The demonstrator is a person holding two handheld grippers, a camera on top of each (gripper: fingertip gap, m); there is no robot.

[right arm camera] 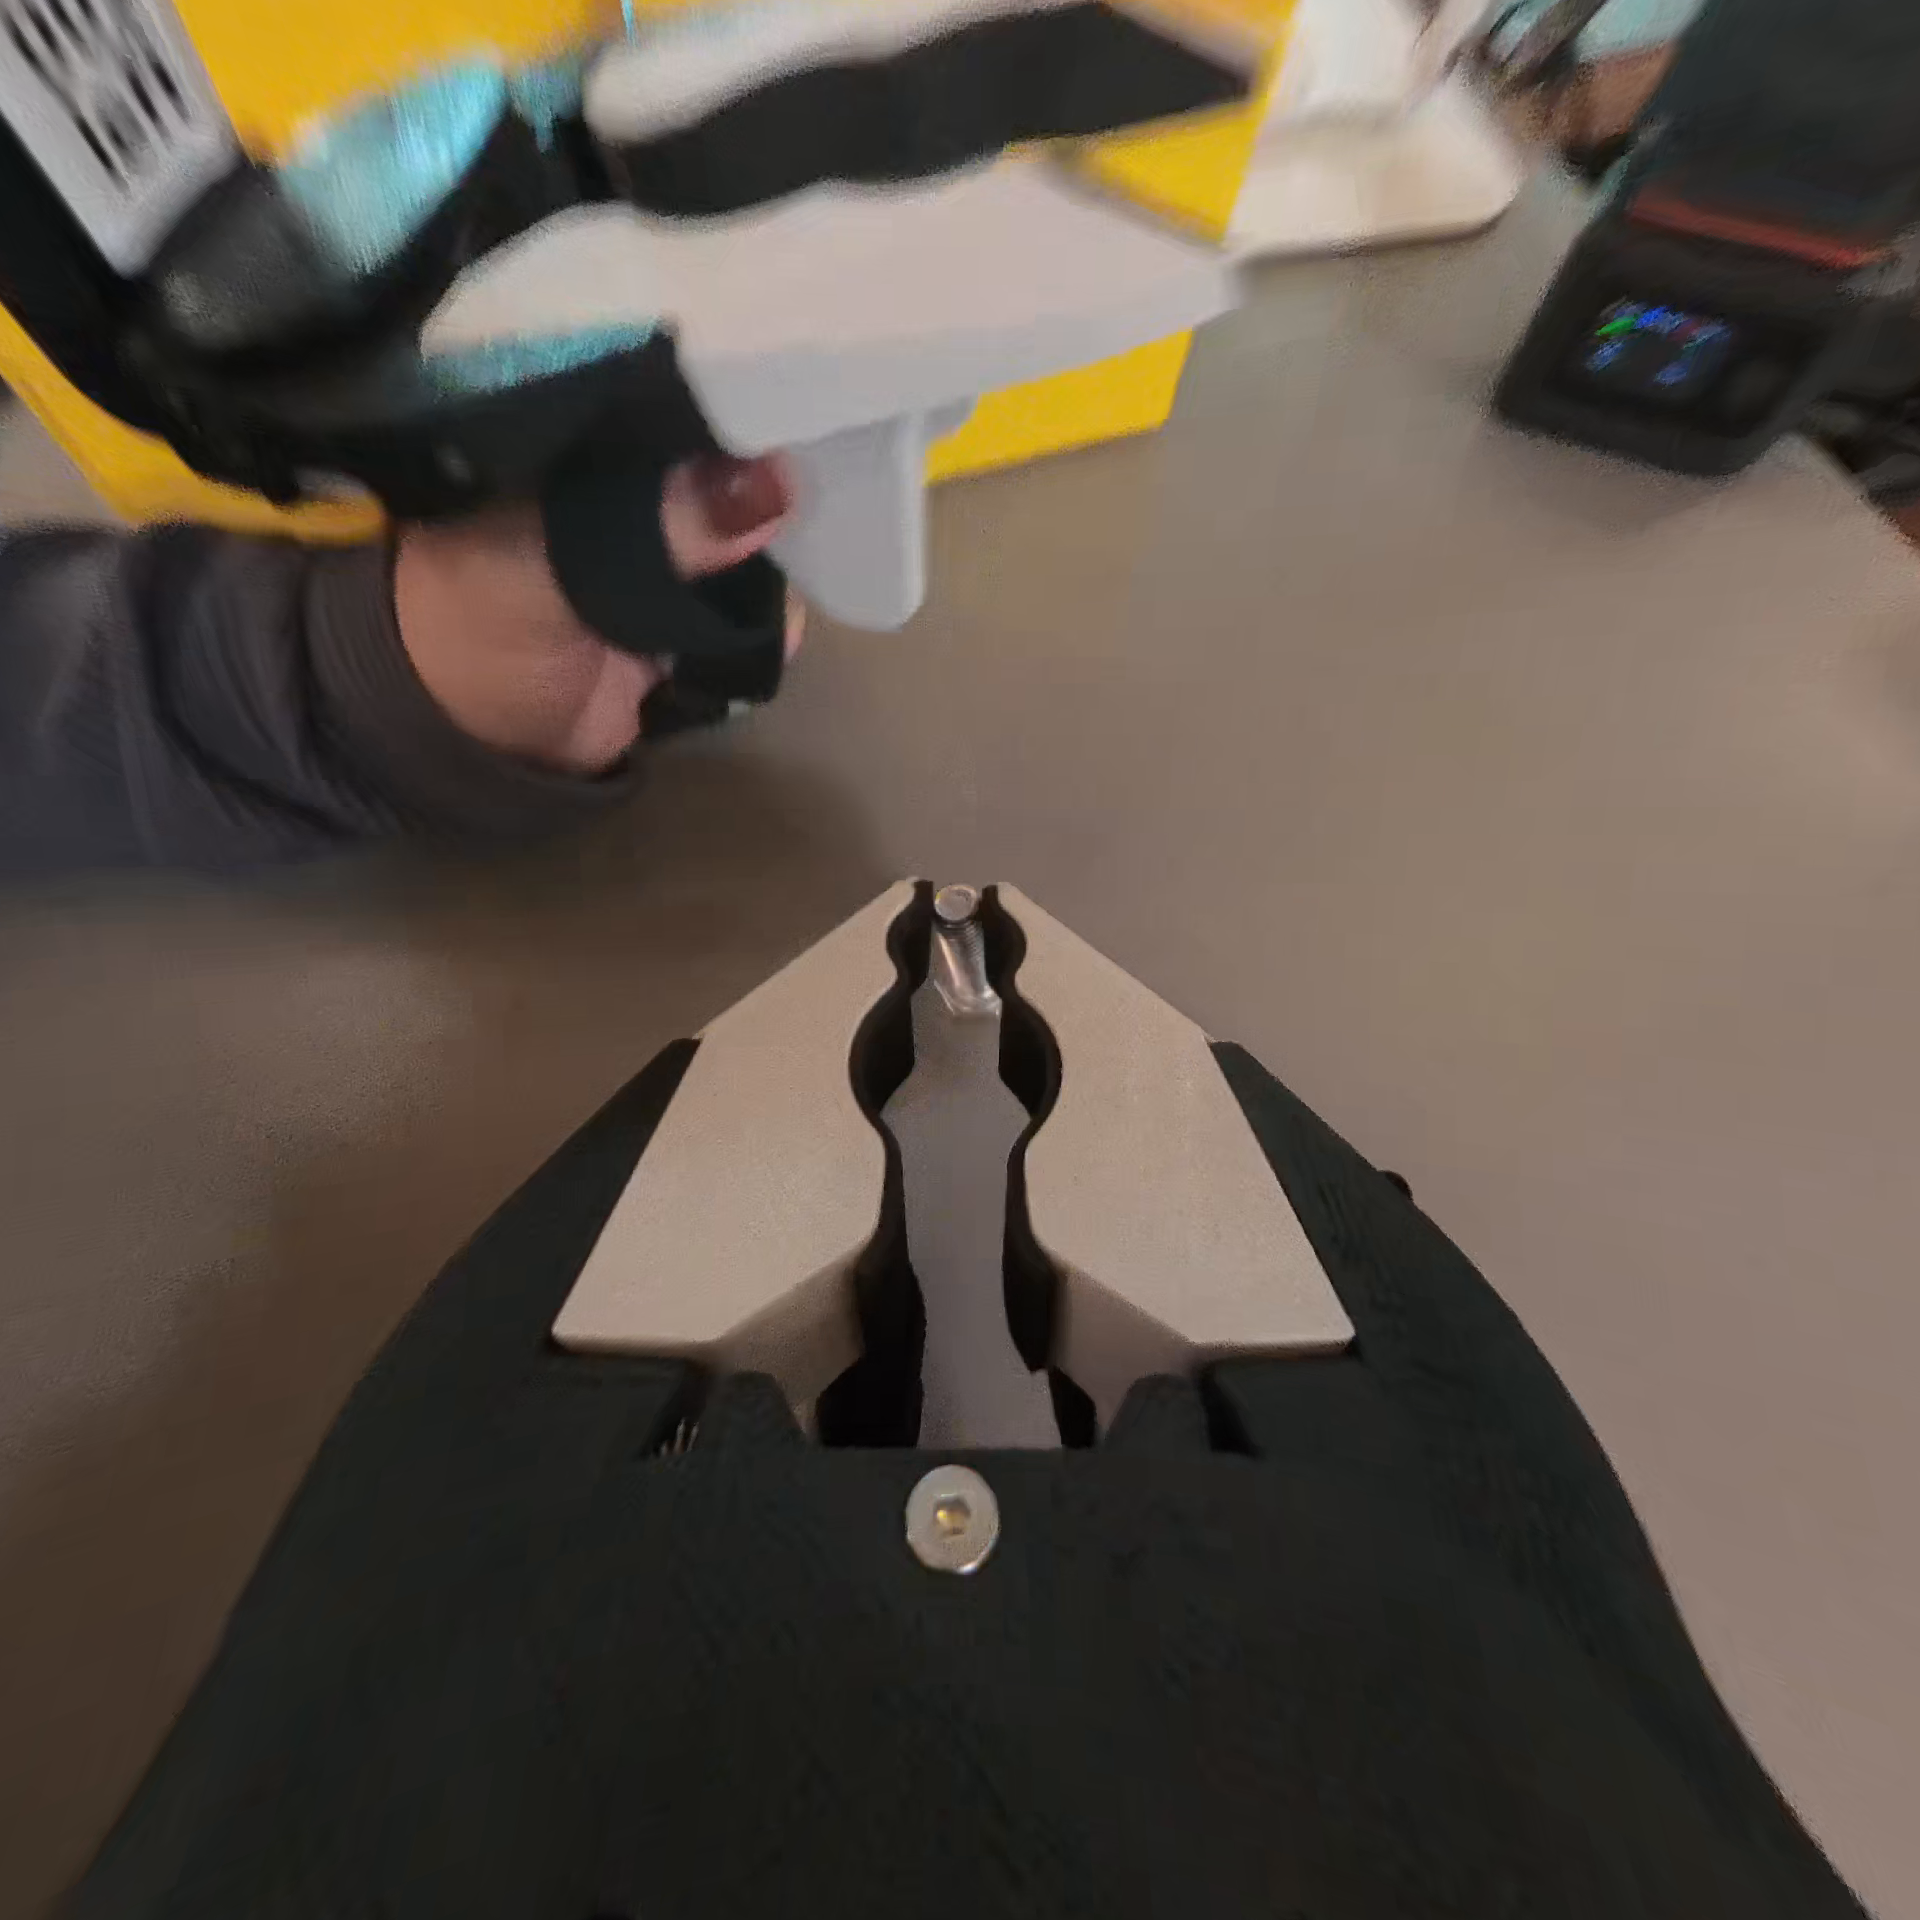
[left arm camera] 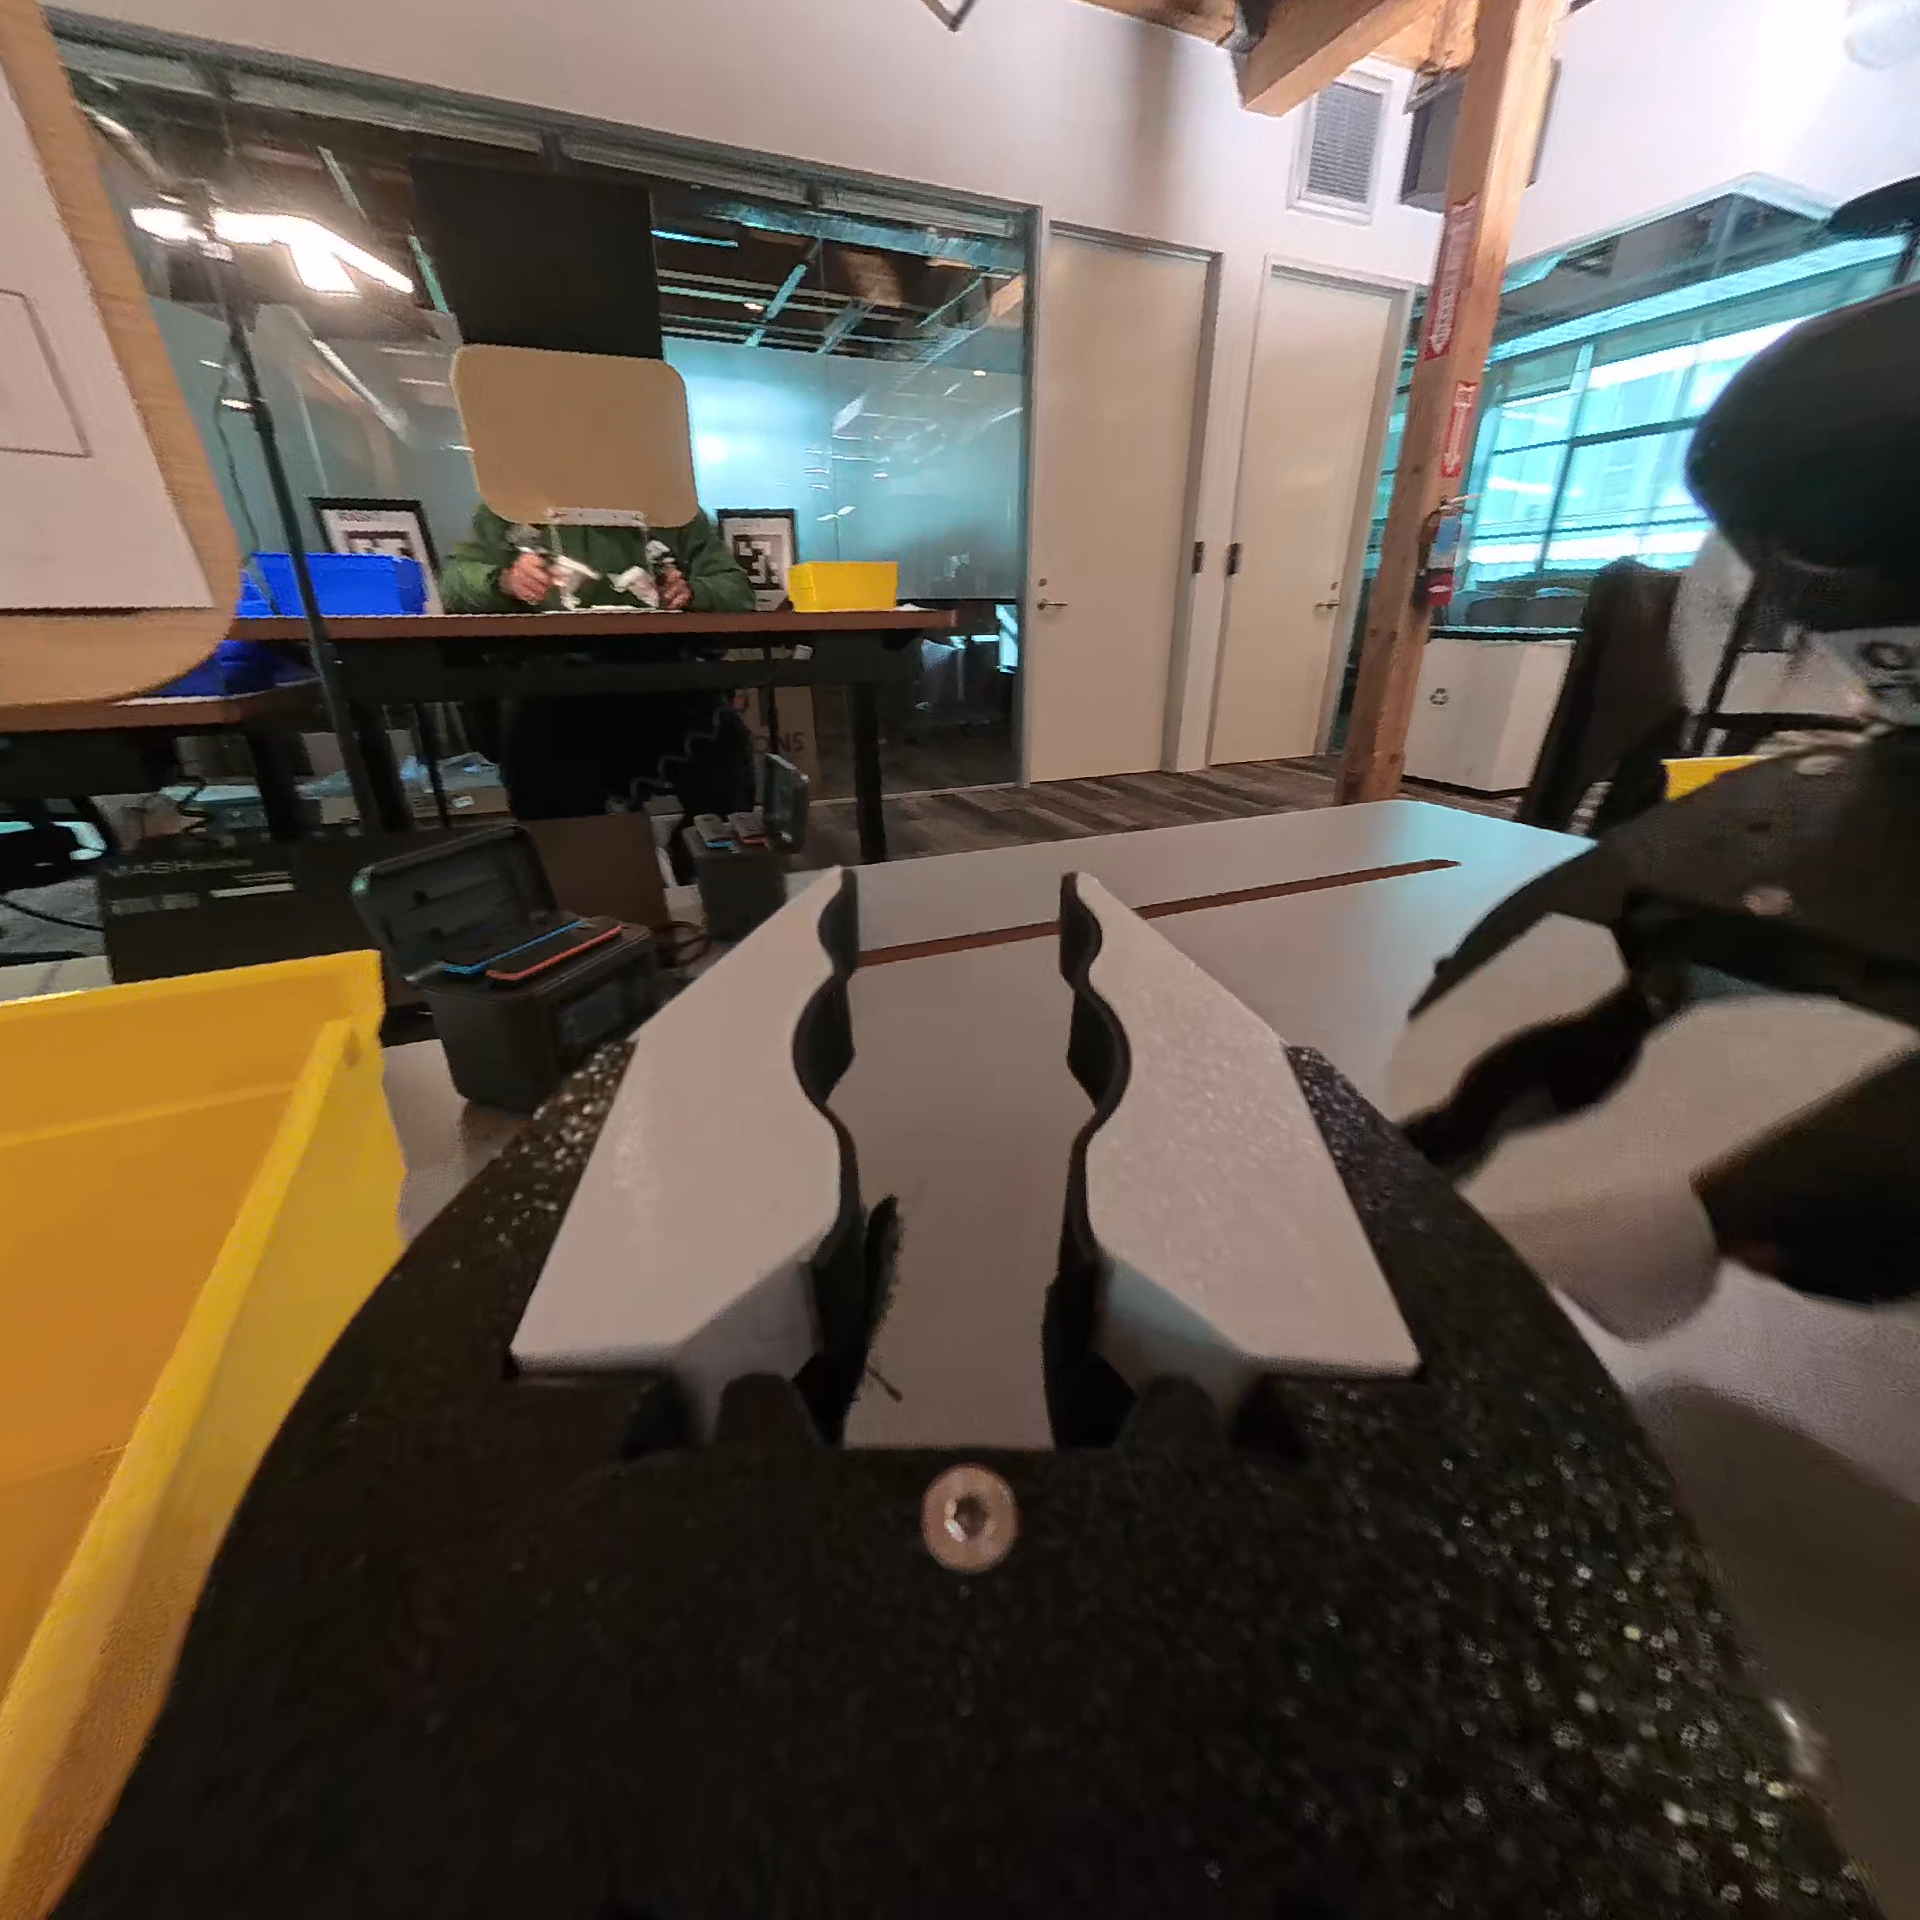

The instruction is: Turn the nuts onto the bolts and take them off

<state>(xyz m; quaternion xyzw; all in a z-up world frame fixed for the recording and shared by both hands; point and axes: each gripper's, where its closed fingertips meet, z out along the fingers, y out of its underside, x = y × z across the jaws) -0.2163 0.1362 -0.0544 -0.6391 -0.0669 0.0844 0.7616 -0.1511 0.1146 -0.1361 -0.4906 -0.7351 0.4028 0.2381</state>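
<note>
In the right wrist view, the right gripper (right arm camera: 958,902) filled the lower half of the frame, its grey fingers (right arm camera: 790,1132) drawn together into a point. A small silver bolt (right arm camera: 961,961) was pinched between the tips at frame centre, its threaded end pointing away from the camera and its head nearer the camera. No nut showed on it. Below lay the bare grey table (right arm camera: 1351,831).

At upper left of that view, blurred, was the left gripper (right arm camera: 862,343), held by a person's hand (right arm camera: 540,644) in a dark sleeve. Behind it stood a yellow bin (right arm camera: 1060,416). A black case (right arm camera: 1683,343) sat at upper right.

In the left wrist view, the left gripper (left arm camera: 956,894) took up the centre and bottom, its fingers (left arm camera: 717,1122) standing well apart with nothing between them. The yellow bin (left arm camera: 187,1195) was at lower left, just beside it. The right gripper (left arm camera: 1538,1049) showed blurred at the right edge. Another person (left arm camera: 597,566) sat at a far table (left arm camera: 582,623) in the upper left.

The step in hand seemed to be the start of threading: the bolt was held, but no nut was in view. The next move likely called for the left gripper to fetch a nut, perhaps from the bin, whose contents could not be seen, then bring it square onto the bolt's threaded end and turn it while the right grip held firm.
</note>
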